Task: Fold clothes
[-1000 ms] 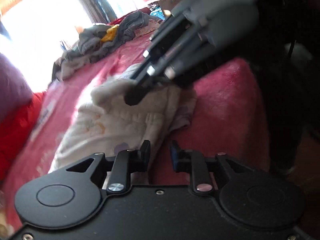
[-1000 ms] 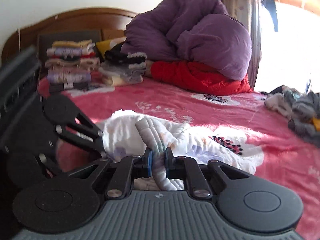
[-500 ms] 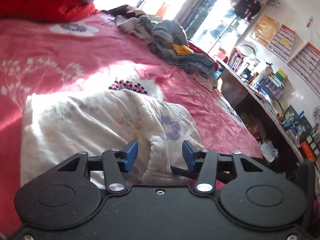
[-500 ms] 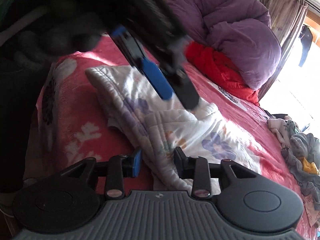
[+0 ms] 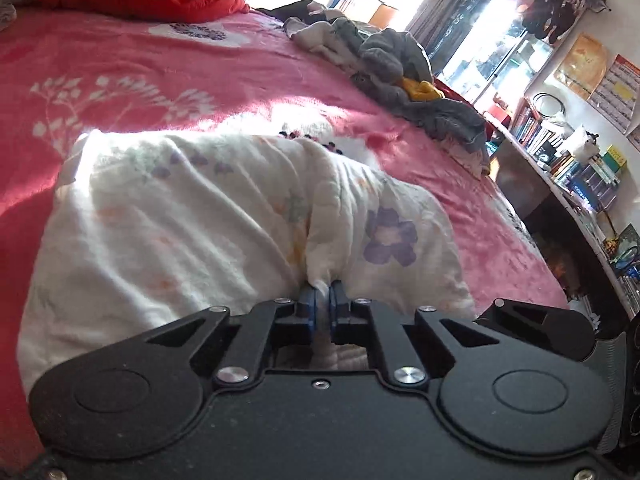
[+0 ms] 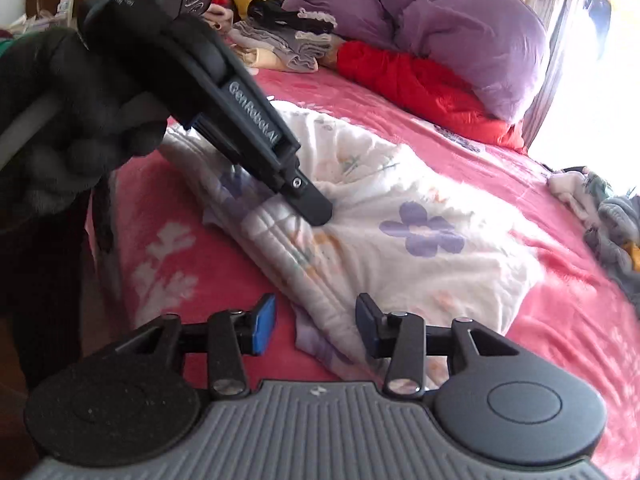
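A white quilted garment (image 5: 192,220) with purple flowers lies partly folded on the pink bedspread (image 5: 120,72). My left gripper (image 5: 322,304) is shut on a pinched ridge of the garment near its front edge. In the right wrist view the left gripper (image 6: 310,208) comes in from the upper left, its tips pressed into the garment (image 6: 400,240). My right gripper (image 6: 316,324) is open, its blue pads on either side of the garment's near corner, not gripping it.
A pile of grey and yellow unfolded clothes (image 5: 392,64) lies at the bed's far side. A purple duvet (image 6: 440,20) and a red one (image 6: 420,80) sit at the headboard beside stacks of folded clothes (image 6: 280,48). Bookshelves (image 5: 568,160) line the right.
My left gripper has closed on a fold of the white garment. My right gripper has opened wider and let the garment go; both stay low over the near edge.
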